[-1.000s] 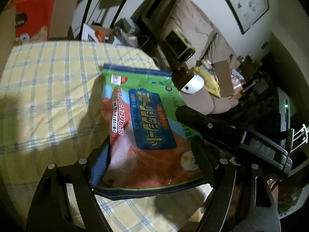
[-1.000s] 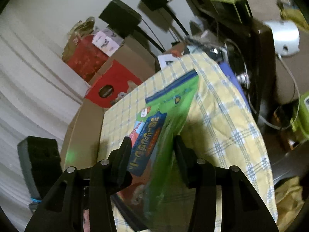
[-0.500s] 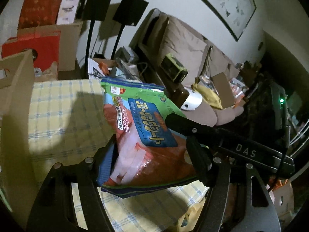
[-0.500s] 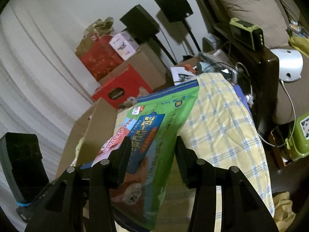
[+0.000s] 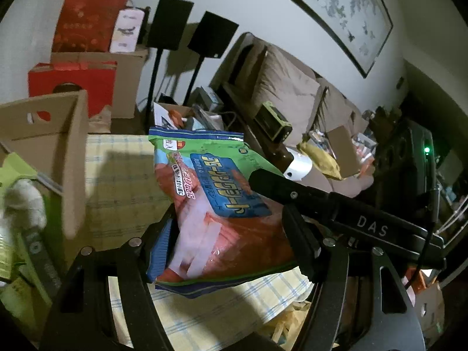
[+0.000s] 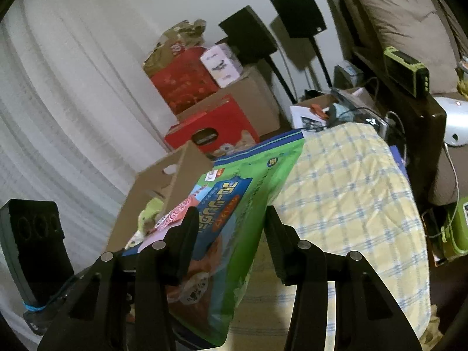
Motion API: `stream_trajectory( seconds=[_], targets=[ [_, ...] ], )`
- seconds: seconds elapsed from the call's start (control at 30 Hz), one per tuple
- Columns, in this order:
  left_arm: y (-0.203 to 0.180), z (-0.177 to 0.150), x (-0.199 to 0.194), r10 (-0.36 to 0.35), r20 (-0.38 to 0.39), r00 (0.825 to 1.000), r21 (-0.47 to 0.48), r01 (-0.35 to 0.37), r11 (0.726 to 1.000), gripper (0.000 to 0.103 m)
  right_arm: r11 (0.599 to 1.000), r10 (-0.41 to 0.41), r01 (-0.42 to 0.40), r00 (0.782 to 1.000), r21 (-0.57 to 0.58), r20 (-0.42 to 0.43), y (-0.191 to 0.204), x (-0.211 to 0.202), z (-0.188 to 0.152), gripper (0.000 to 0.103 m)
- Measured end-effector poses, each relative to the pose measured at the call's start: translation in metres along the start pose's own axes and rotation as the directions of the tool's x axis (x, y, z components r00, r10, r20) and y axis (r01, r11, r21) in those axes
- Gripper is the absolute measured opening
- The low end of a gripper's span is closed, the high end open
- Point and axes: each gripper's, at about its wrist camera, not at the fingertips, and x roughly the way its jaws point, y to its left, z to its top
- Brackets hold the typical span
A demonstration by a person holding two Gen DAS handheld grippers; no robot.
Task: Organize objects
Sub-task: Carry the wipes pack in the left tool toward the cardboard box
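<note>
Yellow-checked surface (image 5: 122,175) below, cardboard box (image 5: 67,146) at its left edge. Snack bag (image 5: 222,204) lifted clear, long axis pointing away, box nearer left hand-held gripper (image 5: 231,234). Left hand-held gripper and right hand-held gripper (image 6: 231,234) both clamped on bag.

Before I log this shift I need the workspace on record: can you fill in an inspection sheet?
Surface: yellow checked cloth, bare where visible.
Job's things: green and orange packet lifted off the cloth; open cardboard box beside it, already holding items.
Clutter: red boxes stacked behind.
Grippers: left tool and right tool both clamp the packet.
Cables: wires past the far edge.
Surroundings: sofa cushion, speaker stands, curtain.
</note>
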Motion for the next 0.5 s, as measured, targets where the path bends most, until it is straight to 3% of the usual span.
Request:
stream_trajectory(
  seconds=[0.5],
  targets=[
    [0.048,0.019,-0.067,0.053,0.104,0.993,-0.053,-0.047,0.997,0.066,0.992,0.056,-0.058,0.998,-0.113,-0.019,0.088,0.029,0.014,0.047]
  ],
)
